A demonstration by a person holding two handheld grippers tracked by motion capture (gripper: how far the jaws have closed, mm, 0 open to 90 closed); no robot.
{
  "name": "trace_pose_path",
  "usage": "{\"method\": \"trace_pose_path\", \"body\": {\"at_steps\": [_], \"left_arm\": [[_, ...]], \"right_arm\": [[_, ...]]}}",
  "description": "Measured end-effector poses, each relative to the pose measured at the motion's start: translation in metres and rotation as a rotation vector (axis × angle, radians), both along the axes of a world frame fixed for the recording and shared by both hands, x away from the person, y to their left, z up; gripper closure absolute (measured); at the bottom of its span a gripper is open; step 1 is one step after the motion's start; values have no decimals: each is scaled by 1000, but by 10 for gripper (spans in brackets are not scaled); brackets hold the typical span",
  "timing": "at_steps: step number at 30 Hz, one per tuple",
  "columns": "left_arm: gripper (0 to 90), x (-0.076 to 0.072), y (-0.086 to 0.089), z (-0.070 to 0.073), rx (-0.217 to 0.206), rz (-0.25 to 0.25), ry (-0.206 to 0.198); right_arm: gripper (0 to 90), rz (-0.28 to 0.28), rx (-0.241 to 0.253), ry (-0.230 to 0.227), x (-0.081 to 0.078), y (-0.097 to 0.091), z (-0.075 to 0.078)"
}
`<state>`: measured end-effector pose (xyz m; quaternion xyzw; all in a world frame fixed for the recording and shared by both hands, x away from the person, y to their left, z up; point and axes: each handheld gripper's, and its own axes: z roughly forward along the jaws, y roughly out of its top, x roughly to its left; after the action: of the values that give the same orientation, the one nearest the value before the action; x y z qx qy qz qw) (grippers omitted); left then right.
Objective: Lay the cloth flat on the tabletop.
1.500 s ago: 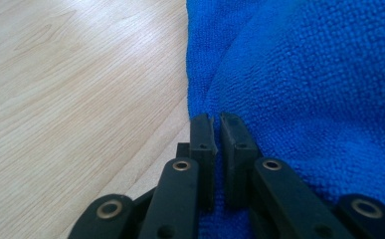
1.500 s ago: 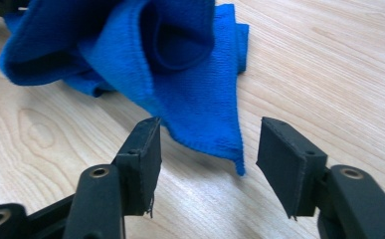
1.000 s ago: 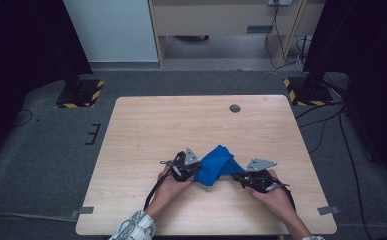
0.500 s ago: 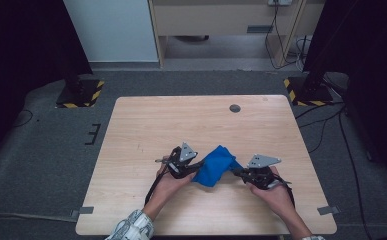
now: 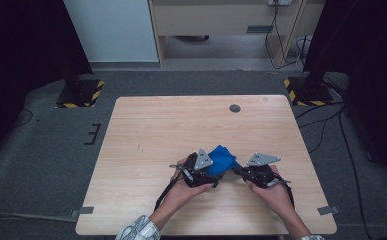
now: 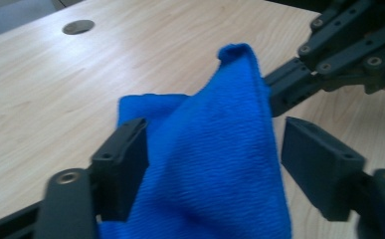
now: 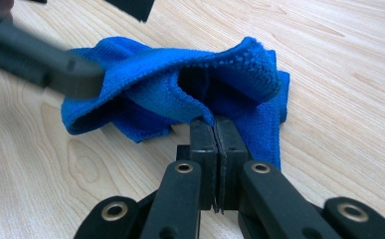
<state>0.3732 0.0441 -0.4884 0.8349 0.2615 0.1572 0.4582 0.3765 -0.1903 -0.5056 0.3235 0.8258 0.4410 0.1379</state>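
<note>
A: Two hand-held grippers are working a blue cloth (image 5: 224, 158) at the near middle of the table (image 5: 146, 130), around six o'clock from the round grommet hole (image 5: 235, 108) in the far edge.

B: The right gripper (image 7: 215, 130) has its jaws pressed together on a hemmed edge of that cloth; the fabric drapes up and away from the pinch in a loose tent.

A: And the left gripper (image 6: 207, 162)? Its jaws have just been opening. They stand spread now, with the cloth hanging between them, the pads (image 6: 125, 159) beside the fabric rather than squeezing it.

B: From above, the left gripper (image 5: 201, 167) sits at about eight o'clock of the cloth and the right one (image 5: 243, 171) at about four o'clock. Both hands are close in.

A: My read: this is a re-grip in the middle of a fold or a spread-out. One side anchors, the other lets go to find a better hold.

B: Agreed. The next move, I'd judge, calls for the left jaws to travel to a free corner or edge and close there cleanly, on a single layer if possible.

A: While the right pinch holds steady, or the cloth slumps back into a heap.
</note>
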Motion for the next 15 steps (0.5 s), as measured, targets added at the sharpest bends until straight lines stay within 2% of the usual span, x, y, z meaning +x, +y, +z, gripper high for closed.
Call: {"method": "trace_pose_path", "body": {"at_steps": [3,6,10,13,15], "left_arm": [[202,-1,-7,-7,49,-15,-7],[224,1,-9,-15,97,-12,-18],[464,2,-5,-16,108,-9,-24],[641,1,-1,-10,104,-10,-16],[706,0,3,-5,84,-3,-27]], "right_arm": [[888,1,-1,1,0,0,0],[888,1,-3,2,-1,1,0],[889,2,-7,3,-1,1,0],[889,-5,-8,6,0,1,0],[890,-10,-12,10,0,0,0]]}}
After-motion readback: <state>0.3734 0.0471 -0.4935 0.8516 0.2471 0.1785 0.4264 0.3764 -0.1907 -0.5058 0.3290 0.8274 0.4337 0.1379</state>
